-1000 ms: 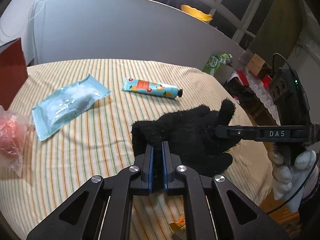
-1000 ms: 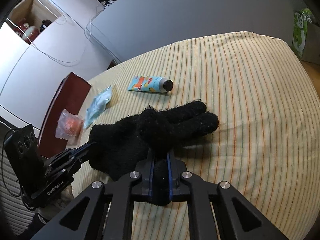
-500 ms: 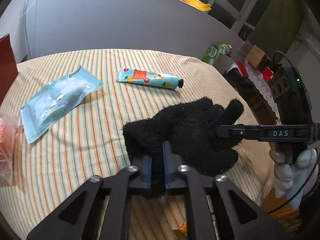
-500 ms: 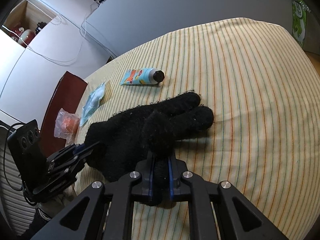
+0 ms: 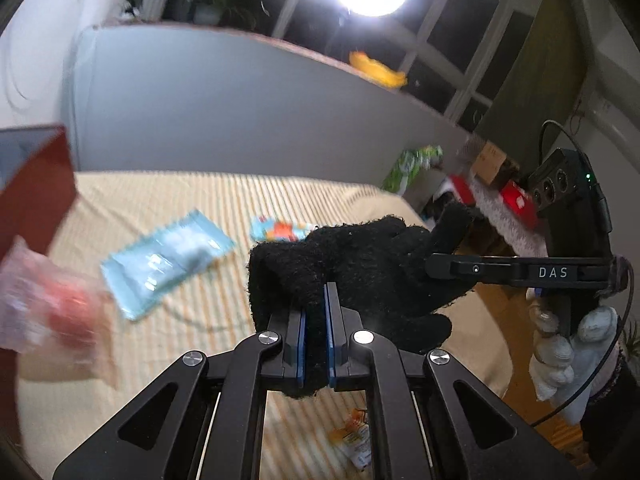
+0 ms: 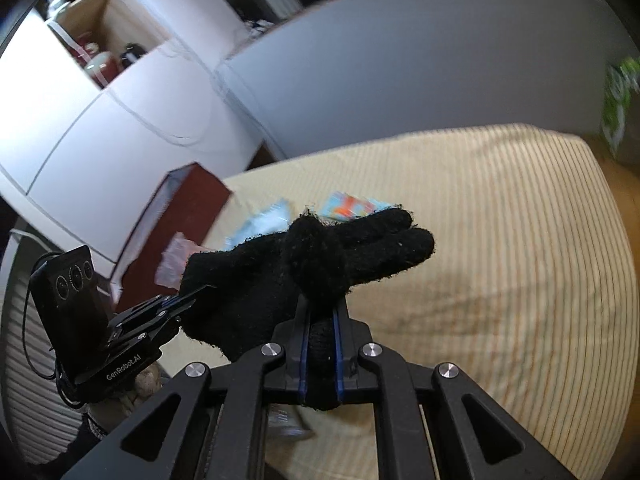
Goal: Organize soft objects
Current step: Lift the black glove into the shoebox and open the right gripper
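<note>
Red box: a dark red upright box stands at the far left edge of your striped cloth-covered worktop.
Clear bag: a crinkled clear plastic bag with something red inside lies just in front of that box (blurred, so its contents cannot be told).
Blue pouch: a flat pale blue plastic pouch lies on the stripes, near the bag.
Printed tube: a light blue tube with orange print lies beyond the pouch, partly hidden behind the glove.
Glove: the fuzzy black knitted glove hangs above the worktop, stretched between your two tools, its fingers pointing away to the right.
Left hand-held gripper: your left hand-held gripper has its blue pads pressed together on the glove's cuff edge.
Right hand-held gripper: your right hand-held gripper is pinching a bunched fold of the same glove (near the thumb side); your white-gloved hand carries it.
</note>
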The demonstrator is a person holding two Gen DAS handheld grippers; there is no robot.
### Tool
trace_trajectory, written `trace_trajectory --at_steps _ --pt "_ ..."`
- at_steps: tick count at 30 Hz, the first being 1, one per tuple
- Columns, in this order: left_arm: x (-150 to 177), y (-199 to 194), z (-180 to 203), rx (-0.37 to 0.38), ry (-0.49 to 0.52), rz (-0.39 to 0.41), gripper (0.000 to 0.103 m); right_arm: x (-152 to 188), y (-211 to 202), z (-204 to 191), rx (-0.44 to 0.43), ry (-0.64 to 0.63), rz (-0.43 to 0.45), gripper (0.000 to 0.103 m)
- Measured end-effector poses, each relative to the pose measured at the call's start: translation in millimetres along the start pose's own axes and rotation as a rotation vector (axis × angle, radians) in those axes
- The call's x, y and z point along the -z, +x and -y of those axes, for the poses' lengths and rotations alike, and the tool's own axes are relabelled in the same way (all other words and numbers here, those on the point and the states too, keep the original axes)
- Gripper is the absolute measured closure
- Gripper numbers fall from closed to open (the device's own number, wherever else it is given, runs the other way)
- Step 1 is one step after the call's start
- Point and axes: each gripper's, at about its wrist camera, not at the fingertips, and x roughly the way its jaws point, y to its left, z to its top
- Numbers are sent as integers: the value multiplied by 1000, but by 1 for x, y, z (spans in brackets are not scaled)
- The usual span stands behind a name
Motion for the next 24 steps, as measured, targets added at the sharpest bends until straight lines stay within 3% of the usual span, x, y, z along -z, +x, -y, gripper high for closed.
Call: trace_trajectory --at_steps 5,12,17,24 --pt "-14 -49 -20 -41 -16 88 97 -21 -5 -52 -40 -97 27 95" --pt "-25 -107 -63 -147 -40 178 97 -50 18 -130 -90 -237 24 95" --pt "-39 -140 -104 -234 -77 235 97 -83 51 -192 -119 -332 20 95" --pt "-57 -160 -168 -346 -143 257 97 -122 110 -263 -120 -434 2 95"
